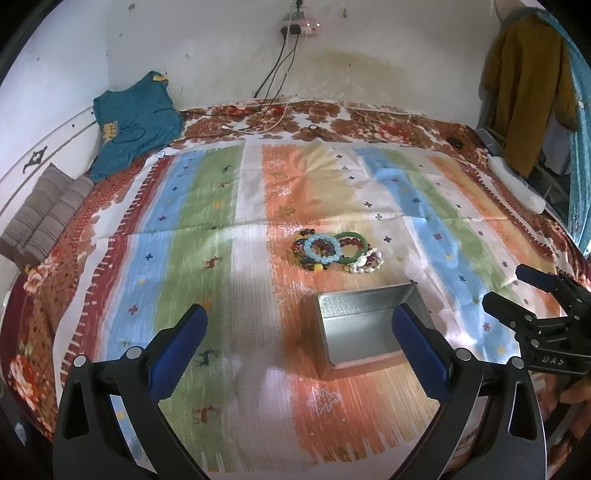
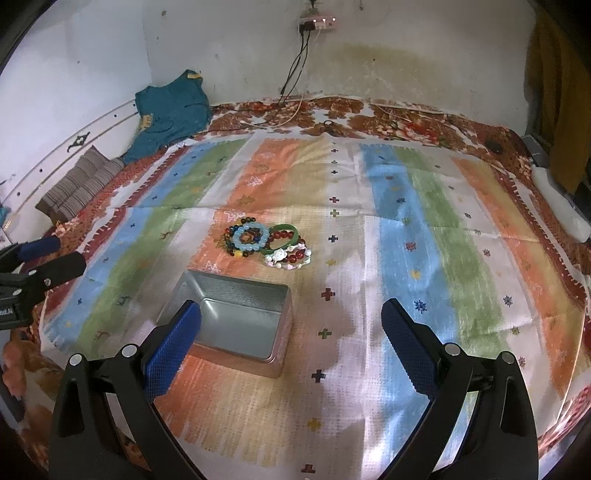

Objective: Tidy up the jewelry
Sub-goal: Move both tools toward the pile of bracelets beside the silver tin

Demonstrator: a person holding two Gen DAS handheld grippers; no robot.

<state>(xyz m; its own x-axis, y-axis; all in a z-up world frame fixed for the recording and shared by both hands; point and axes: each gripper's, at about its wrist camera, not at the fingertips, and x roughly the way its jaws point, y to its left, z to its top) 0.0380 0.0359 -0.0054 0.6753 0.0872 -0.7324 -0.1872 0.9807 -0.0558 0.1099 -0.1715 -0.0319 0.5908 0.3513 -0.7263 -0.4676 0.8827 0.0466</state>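
Left gripper (image 1: pixel 299 332) has its jaws wide apart w/ nothing between them; the blue pads (image 1: pixel 173 350) are bare and it hovers above the striped cloth (image 1: pixel 207 206), not touching anything. Right gripper (image 2: pixel 291 332) is the same: jaws spread wide, holding nothing, blue pads (image 2: pixel 406 350) clear, also above the cloth. In the left view the right gripper shows at the right edge, jaws apart, w/ part of a hand (image 1: pixel 576 391) under it; in the right view the left gripper shows at the left edge. Just in front of both grippers sits an open metal tin (image 2: pixel 236 291), rectangular, w/ no lid on it, and its inside shows only bare metal. It lies flat on the orange stripe of the cloth. Just beyond the tin, near but not touching it, is a small pile of bracelets (image 2: pixel 266 243): a light blue bead bracelet (image 2: pixel 251 236) on top of dark multi-colour beads, a green bangle (image 2: pixel 286 236) beside it, and a white and red bead bracelet (image 2: pixel 288 258) at the side nearest the tin. They overlap each other. The cloth covers the middle of a bed w/ a flower-print sheet (image 2: pixel 406 125). Far left, by the wall, lie a teal garment (image 1: pixel 136 122) and a striped folded cushion (image 1: pixel 44 210). Cables (image 2: pixel 295 74) hang from a wall socket (image 2: pixel 317 22) down to the bed.
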